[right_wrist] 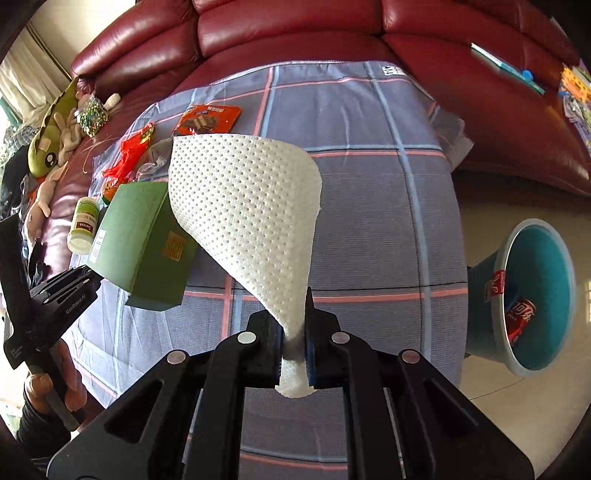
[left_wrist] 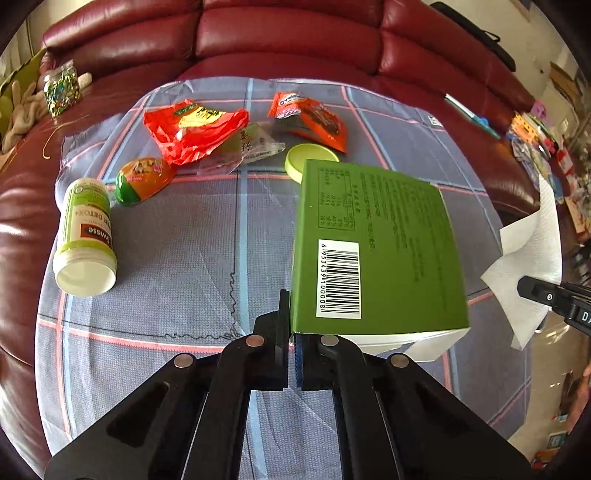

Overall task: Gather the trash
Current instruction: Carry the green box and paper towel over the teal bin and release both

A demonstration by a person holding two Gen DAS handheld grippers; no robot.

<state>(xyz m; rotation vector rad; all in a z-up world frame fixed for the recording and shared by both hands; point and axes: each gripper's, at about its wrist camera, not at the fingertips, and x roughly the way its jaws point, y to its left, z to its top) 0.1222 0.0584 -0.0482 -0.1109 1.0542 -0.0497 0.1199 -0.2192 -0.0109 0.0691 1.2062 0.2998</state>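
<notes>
Two claws work over a checked blue-grey cloth point(left_wrist: 166, 258) spread across the seat of a dark red leather sofa point(left_wrist: 295, 33).

The left claw point(left_wrist: 291, 332) has its jaws pressed together on the near edge of a green carton point(left_wrist: 376, 240). The carton is lifted clear of the cloth, tilted, its barcode panel facing the camera.

The right claw point(right_wrist: 295, 332) is clamped on the pinched lower end of a white paper towel point(right_wrist: 251, 206), which fans upward and outward above the jaws — dimpled and curling at the top.

Trash lying on the cloth:
- a white pill bottle point(left_wrist: 86, 236) with a green label, on its side at the left, lidless
- a small orange and green tub point(left_wrist: 144, 179) just beyond the bottle
- a crumpled red wrapper point(left_wrist: 192, 129) with a clear wrapper point(left_wrist: 251, 149) beside it
- an orange snack packet point(left_wrist: 314, 120) near the far edge
- a round lime-green lid point(left_wrist: 306, 158), partly hidden behind the carton

To the right, on the pale floor beside the sofa, stands a blue bin point(right_wrist: 532, 295) with a red soda can point(right_wrist: 519, 314) inside. A person's hand point(right_wrist: 55, 384) grips the left claw's handle.
</notes>
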